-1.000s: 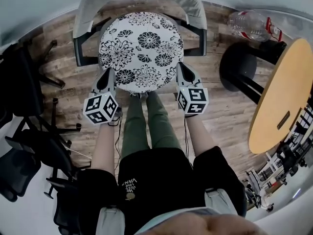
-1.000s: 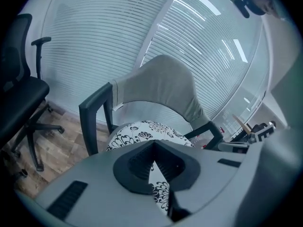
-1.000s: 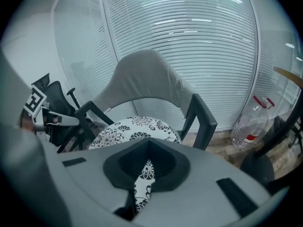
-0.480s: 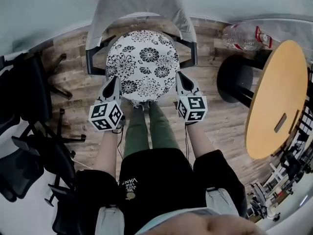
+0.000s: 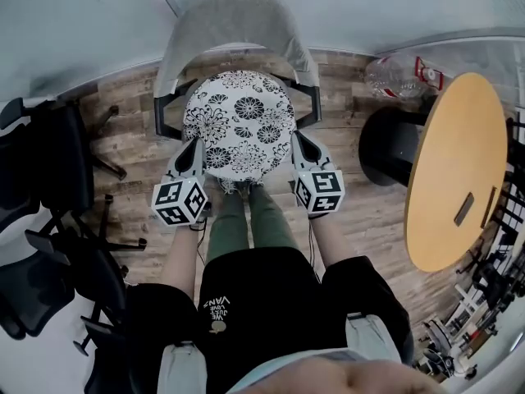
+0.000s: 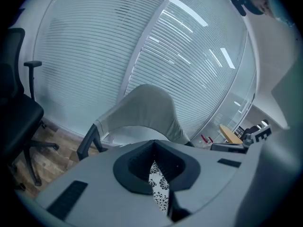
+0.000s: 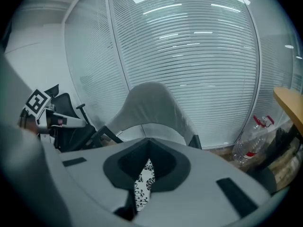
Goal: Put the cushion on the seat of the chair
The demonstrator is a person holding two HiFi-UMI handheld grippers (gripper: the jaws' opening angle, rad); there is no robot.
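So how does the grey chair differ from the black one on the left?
The grey chair has a pale curved back with dark armrests; the black office chair is dark all over. The grey chair stands straight ahead, beyond the flowered cushion; the black office chair stands off to the left. Both have armrests and stand on the wood floor.

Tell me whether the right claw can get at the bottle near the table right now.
Probably not: the right claw is shut on the cushion, sharing the hold with the left claw, and the bottle lies well off to the side, by the table.
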